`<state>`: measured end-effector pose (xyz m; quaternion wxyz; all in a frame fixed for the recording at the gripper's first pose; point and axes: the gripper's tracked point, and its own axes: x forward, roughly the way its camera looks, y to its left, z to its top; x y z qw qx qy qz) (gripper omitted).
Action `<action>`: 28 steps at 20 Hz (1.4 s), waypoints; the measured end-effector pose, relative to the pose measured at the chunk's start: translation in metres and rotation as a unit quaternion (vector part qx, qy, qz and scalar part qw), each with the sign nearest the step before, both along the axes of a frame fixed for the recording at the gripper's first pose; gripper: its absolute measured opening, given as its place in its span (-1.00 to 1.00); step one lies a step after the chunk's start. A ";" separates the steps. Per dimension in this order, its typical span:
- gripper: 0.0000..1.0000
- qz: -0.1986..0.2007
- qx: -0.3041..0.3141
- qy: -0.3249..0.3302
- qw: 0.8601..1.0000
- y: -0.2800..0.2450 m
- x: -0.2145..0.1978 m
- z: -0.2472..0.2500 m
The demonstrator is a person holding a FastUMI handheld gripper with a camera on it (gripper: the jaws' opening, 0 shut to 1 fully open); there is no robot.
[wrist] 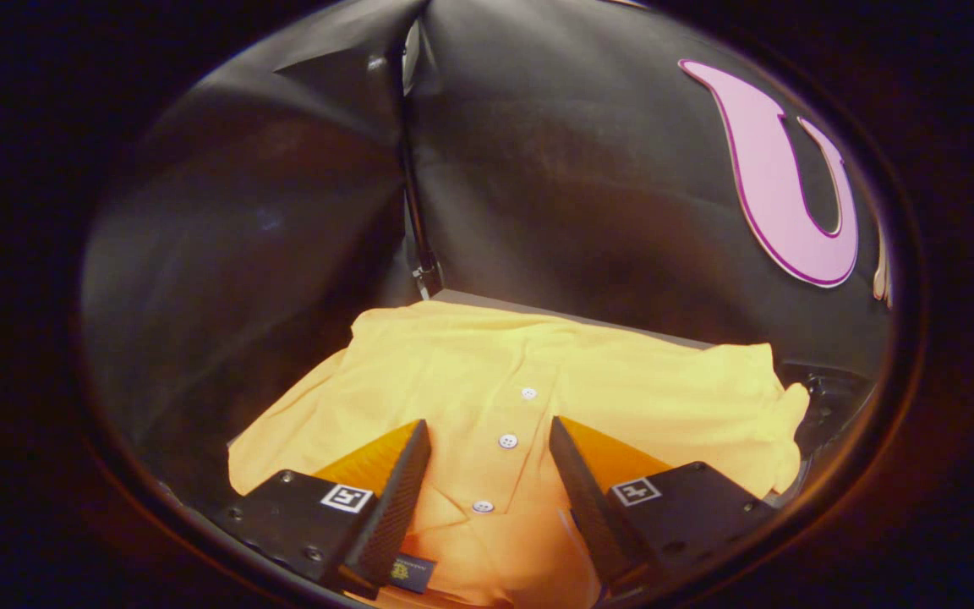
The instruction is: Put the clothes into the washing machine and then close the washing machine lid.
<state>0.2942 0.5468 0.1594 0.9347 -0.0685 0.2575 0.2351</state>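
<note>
Screwed claw (489, 440) mounts, square markers

A flat table (487, 301) shows as a pale strip of far edge against the booth's black cloth wall. A yellow button-front polo shirt (622, 381) lies spread directly on it. The gripper (489, 436) hovers over the shirt, jaws apart.

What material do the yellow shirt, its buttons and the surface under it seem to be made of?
The yellow shirt, lying between and beyond the open gripper fingers, looks like soft matte knit fabric: it creases and drapes at its edges. Its buttons look like pale glossy plastic, probably. The surface under it shows one flat, pale edge; its material cannot be told.
</note>
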 end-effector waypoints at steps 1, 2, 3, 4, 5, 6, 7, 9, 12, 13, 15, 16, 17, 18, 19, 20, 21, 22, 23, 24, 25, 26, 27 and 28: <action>0.40 0.005 -0.002 0.001 1.000 -0.001 0.002 -0.002; 0.13 0.010 -0.001 -0.001 1.000 -0.002 0.001 -0.001; -0.14 0.014 0.000 -0.003 1.000 -0.002 0.001 -0.002; -0.41 0.013 0.005 -0.006 1.000 -0.002 0.005 -0.001; -0.67 0.015 0.008 -0.007 1.000 -0.002 0.007 -0.004; -0.84 0.017 0.009 -0.009 1.000 -0.007 0.005 -0.004; -0.90 0.013 0.009 -0.013 1.000 -0.013 0.004 -0.002; -0.98 -0.003 0.002 -0.025 1.000 -0.027 0.005 0.001; -0.99 -0.035 -0.017 -0.049 0.998 -0.070 0.010 0.005; -0.99 -0.052 -0.018 -0.053 0.997 -0.089 0.013 0.005; -0.99 -0.090 -0.015 -0.060 0.994 -0.125 0.016 0.011; -0.99 -0.110 -0.013 -0.065 0.992 -0.145 0.016 0.016; -0.99 -0.133 -0.014 -0.072 0.988 -0.169 0.019 0.020; -0.99 -0.156 -0.018 -0.082 0.984 -0.192 0.023 0.028; -0.99 -0.179 -0.024 -0.091 0.979 -0.216 0.026 0.036; -0.99 -0.199 -0.024 -0.090 0.976 -0.236 0.027 0.035; -0.99 -0.213 -0.013 -0.079 0.974 -0.256 0.027 0.028; -0.99 -0.224 0.003 -0.070 0.972 -0.275 0.028 0.024; -0.99 -0.237 0.016 -0.060 0.970 -0.295 0.031 0.020; -0.99 -0.249 0.029 -0.055 0.966 -0.311 0.036 0.014; -0.99 -0.261 0.038 -0.053 0.963 -0.322 0.038 0.008; -1.00 -0.273 0.041 -0.052 0.960 -0.332 0.037 0.006; -0.99 -0.285 0.040 -0.055 0.956 -0.336 0.028 0.013; -1.00 -0.297 0.036 -0.059 0.952 -0.342 0.025 0.019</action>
